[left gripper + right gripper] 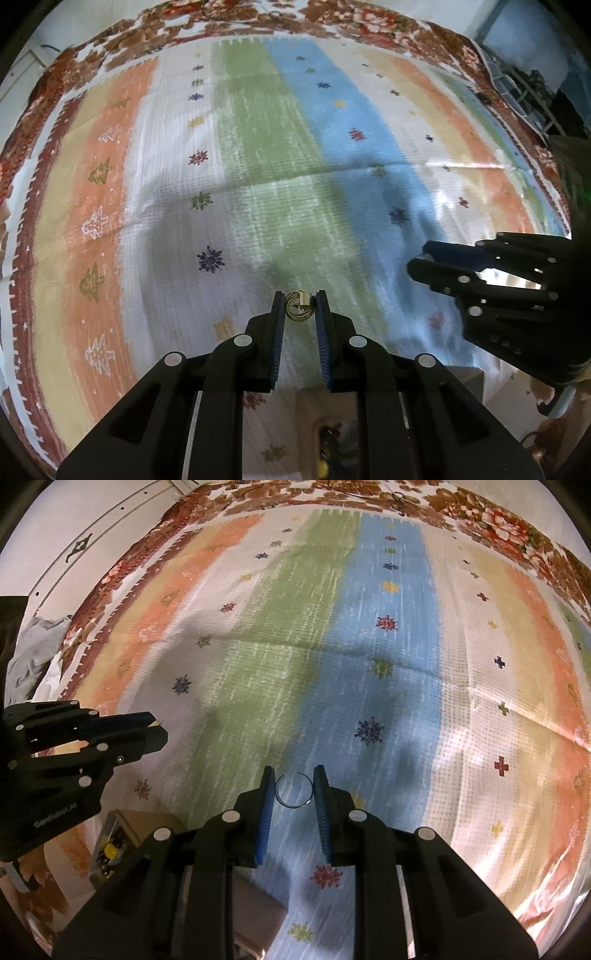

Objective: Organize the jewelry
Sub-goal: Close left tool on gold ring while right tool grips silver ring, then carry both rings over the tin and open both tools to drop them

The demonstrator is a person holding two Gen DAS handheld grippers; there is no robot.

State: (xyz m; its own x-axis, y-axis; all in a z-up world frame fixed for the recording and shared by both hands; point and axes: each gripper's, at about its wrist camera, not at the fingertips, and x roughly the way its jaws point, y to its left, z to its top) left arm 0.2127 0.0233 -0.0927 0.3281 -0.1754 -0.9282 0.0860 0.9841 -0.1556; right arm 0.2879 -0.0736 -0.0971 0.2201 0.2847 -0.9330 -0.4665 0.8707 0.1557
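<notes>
My left gripper [300, 308] is shut on a small gold coiled ring [299, 309] with a pale block on it, held between the blue pads above the striped cloth. My right gripper [294, 789] is shut on a thin silver open ring [293, 792], gripped across its width. Each gripper also shows in the other view: the right one [417, 260] at the right, the left one [157, 731] at the left. A box with a yellow piece and other small items [107, 853] sits below the left gripper.
A striped cloth [258, 147] with small star and tree patterns covers the surface, over a floral brown blanket [332, 14]. A brown box edge [258, 912] shows at the bottom. Crumpled fabric [33, 653] lies off the far left.
</notes>
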